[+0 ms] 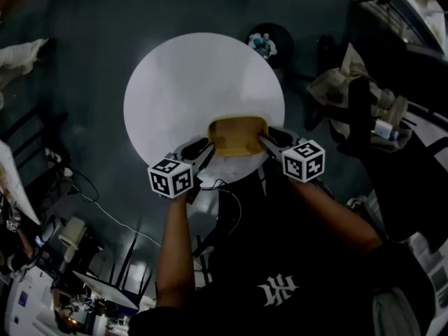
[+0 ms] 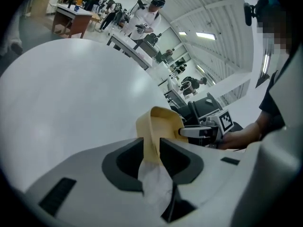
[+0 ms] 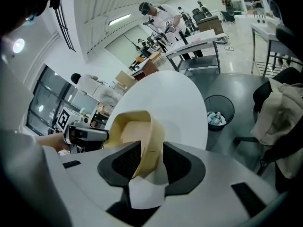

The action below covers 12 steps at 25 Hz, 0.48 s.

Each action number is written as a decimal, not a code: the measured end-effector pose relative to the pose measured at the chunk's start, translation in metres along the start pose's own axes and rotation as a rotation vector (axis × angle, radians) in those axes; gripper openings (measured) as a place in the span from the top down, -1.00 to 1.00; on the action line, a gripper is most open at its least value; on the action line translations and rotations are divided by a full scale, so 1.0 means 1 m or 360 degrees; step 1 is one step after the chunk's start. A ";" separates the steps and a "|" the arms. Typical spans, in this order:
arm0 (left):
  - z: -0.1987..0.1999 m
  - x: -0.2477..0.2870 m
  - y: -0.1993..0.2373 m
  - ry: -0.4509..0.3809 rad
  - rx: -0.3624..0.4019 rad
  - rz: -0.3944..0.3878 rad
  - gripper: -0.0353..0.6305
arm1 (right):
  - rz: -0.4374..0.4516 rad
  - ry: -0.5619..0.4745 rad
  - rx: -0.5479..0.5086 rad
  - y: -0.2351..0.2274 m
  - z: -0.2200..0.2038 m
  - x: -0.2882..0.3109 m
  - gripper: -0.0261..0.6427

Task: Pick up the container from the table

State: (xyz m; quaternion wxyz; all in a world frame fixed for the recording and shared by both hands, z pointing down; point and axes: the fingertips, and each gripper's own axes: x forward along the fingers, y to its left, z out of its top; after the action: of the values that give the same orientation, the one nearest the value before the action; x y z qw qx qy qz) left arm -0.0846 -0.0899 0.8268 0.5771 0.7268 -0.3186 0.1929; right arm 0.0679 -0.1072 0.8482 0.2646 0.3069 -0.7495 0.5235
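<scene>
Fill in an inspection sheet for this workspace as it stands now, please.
Surface: round white table, bare apart from the container.
Job's things: tan open container near the table's near edge.
Clutter: nothing seen on the table.
Grippers: left gripper and right gripper each straddle one side wall of the container, jaws open, no clamp evident.
Cables: thin cable across the floor at left.
Surroundings: waste bin beyond the table, clothing-draped chair at right, people at workbenches.

The head view is dim; only the round table (image 1: 175, 82) shows bright, its surroundings seemingly lost in shadow. Both gripper views are well lit by ceiling lights (image 2: 204, 35), fisheye-bent, dark-cornered.
</scene>
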 end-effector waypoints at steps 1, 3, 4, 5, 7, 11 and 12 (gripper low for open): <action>-0.001 0.001 0.001 0.0005 -0.0005 0.0005 0.59 | -0.0003 0.0003 0.0000 -0.001 -0.001 0.001 0.43; -0.002 0.001 0.001 -0.0002 -0.0018 -0.0001 0.65 | -0.0004 0.0007 -0.0003 -0.001 -0.001 0.001 0.45; -0.001 0.000 0.001 -0.0005 -0.0024 -0.0007 0.66 | -0.0004 0.0008 -0.0006 0.000 -0.001 0.002 0.47; 0.000 -0.001 0.002 -0.0004 -0.0027 -0.0013 0.67 | -0.0006 0.0008 -0.0010 0.002 0.000 0.002 0.48; 0.001 -0.002 0.002 0.0002 -0.0028 -0.0024 0.70 | -0.0009 0.0006 -0.0016 0.005 0.002 0.004 0.52; -0.001 0.003 -0.001 0.0009 -0.0015 -0.0024 0.76 | -0.0016 0.0000 -0.0012 0.002 0.000 0.003 0.57; -0.002 0.002 -0.002 0.0013 -0.0012 -0.0022 0.76 | -0.0019 0.0001 -0.0012 0.002 0.000 0.003 0.57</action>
State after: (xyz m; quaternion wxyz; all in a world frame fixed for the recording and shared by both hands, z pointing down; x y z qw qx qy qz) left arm -0.0816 -0.0886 0.8275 0.5824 0.7260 -0.3119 0.1907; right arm 0.0648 -0.1072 0.8490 0.2691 0.3103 -0.7495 0.5191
